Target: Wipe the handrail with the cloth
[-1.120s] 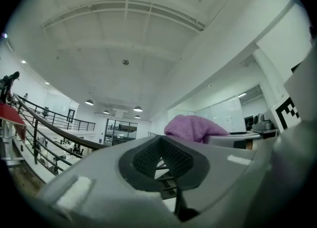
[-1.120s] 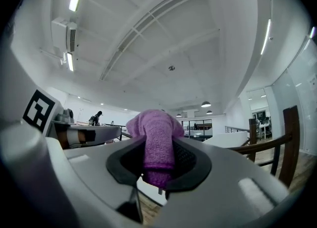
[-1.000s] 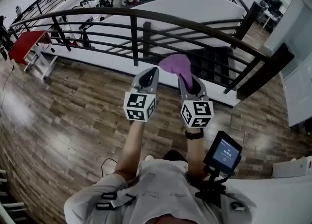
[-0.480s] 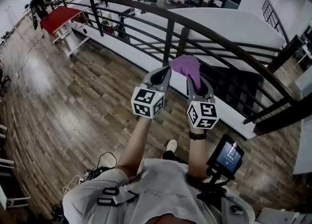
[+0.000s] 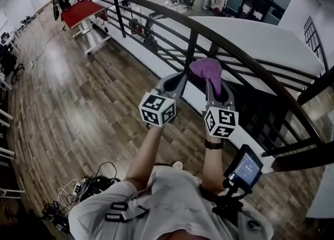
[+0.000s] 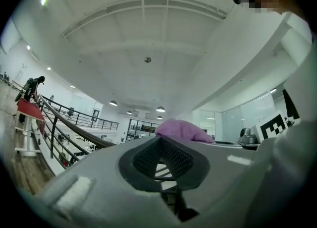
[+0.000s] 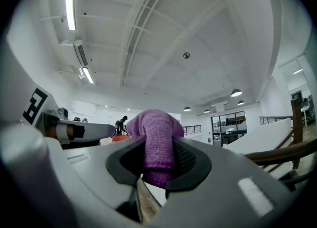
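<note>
Head view: one cloth [image 5: 205,68] in right gripper [image 5: 215,83], left gripper [image 5: 179,79] empty, one handrail [image 5: 156,9].

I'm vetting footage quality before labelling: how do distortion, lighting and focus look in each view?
Head view: fisheye bows the handrail into an arc, and glare sheens the wooden floor. Left gripper view: dark round vignette, near jaws soft, mosaic patch top right. Right gripper view: ceiling strip light blown out, purple cloth weave readable between the jaws.
</note>
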`<control>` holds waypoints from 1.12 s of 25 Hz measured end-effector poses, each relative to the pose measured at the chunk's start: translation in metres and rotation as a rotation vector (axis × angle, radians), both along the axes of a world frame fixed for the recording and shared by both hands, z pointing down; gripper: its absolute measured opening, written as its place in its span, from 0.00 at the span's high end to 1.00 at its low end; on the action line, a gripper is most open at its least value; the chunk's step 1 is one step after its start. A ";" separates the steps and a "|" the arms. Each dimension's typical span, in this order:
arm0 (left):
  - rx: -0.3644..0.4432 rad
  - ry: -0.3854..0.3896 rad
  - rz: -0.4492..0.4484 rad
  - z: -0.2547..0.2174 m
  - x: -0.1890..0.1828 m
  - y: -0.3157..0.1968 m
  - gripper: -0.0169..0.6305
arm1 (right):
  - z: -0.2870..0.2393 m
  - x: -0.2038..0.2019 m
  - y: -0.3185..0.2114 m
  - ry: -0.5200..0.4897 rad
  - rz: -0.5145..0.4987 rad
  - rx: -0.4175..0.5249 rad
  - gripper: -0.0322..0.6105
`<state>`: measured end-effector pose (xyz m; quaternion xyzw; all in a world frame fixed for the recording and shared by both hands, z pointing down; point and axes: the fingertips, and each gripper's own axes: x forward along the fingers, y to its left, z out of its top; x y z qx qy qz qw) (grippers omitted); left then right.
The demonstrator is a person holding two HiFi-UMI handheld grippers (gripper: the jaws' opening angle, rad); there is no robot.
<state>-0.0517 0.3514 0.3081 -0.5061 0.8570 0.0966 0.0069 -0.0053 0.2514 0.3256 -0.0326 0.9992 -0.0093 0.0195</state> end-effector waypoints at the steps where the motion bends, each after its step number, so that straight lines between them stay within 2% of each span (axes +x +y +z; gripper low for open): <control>1: -0.012 0.000 -0.004 0.002 -0.002 -0.007 0.97 | 0.004 -0.003 -0.006 0.005 -0.003 -0.007 0.80; 5: -0.081 0.003 -0.055 0.013 -0.020 -0.024 0.97 | 0.015 -0.009 -0.018 0.025 -0.031 -0.012 0.80; 9: -0.159 -0.035 -0.093 0.031 -0.029 -0.052 0.97 | 0.019 -0.009 -0.043 0.014 -0.034 -0.008 0.80; 11: -0.182 -0.053 -0.080 0.041 -0.035 -0.068 0.97 | 0.025 -0.012 -0.059 0.017 -0.010 -0.010 0.80; 14: -0.169 -0.070 -0.028 0.051 -0.053 -0.094 0.97 | 0.034 -0.028 -0.080 0.023 0.031 0.025 0.80; 18: -0.184 -0.060 0.007 0.059 -0.108 -0.129 0.97 | 0.043 -0.074 -0.103 0.050 0.052 0.059 0.81; 23: -0.176 -0.052 0.060 0.077 -0.163 -0.181 0.97 | 0.070 -0.125 -0.151 0.108 0.089 0.053 0.81; 28: -0.168 -0.019 0.042 0.065 -0.273 -0.209 0.97 | 0.067 -0.234 -0.198 0.186 0.101 0.086 0.81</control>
